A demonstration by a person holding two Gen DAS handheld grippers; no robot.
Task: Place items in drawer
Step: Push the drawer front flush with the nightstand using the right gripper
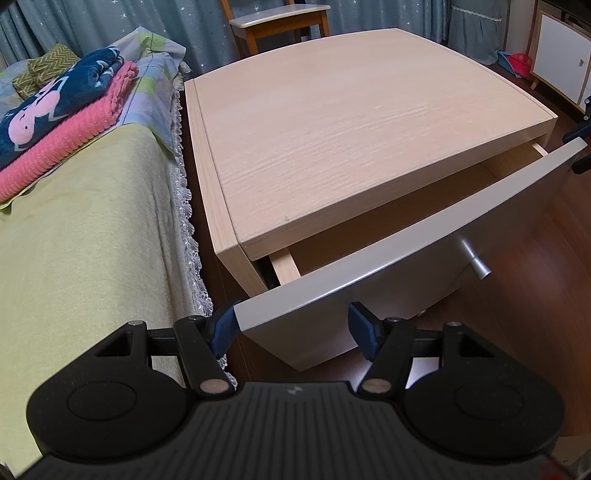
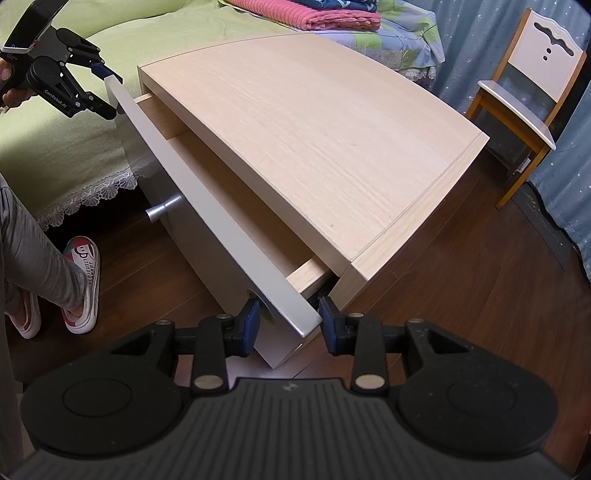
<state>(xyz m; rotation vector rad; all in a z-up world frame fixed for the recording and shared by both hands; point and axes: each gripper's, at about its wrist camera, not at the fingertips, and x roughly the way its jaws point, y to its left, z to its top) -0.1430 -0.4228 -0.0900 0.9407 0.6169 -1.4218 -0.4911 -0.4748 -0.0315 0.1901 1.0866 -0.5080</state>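
drawer front (image 1: 388,254): part-open on the bedside cabinet (image 1: 354,122). left tool (image 1: 295,325) and right tool (image 2: 290,319) each straddle an end corner, released, not clenched. advice: pull both ends evenly, straight out. folded items (image 1: 55,122): on the bed.

The cabinet top (image 1: 351,122) hides most of the drawer (image 2: 236,210) interior; its contents cannot be told.

A wooden chair (image 2: 524,92) stands near the bed (image 1: 85,229) and curtains (image 1: 122,22).
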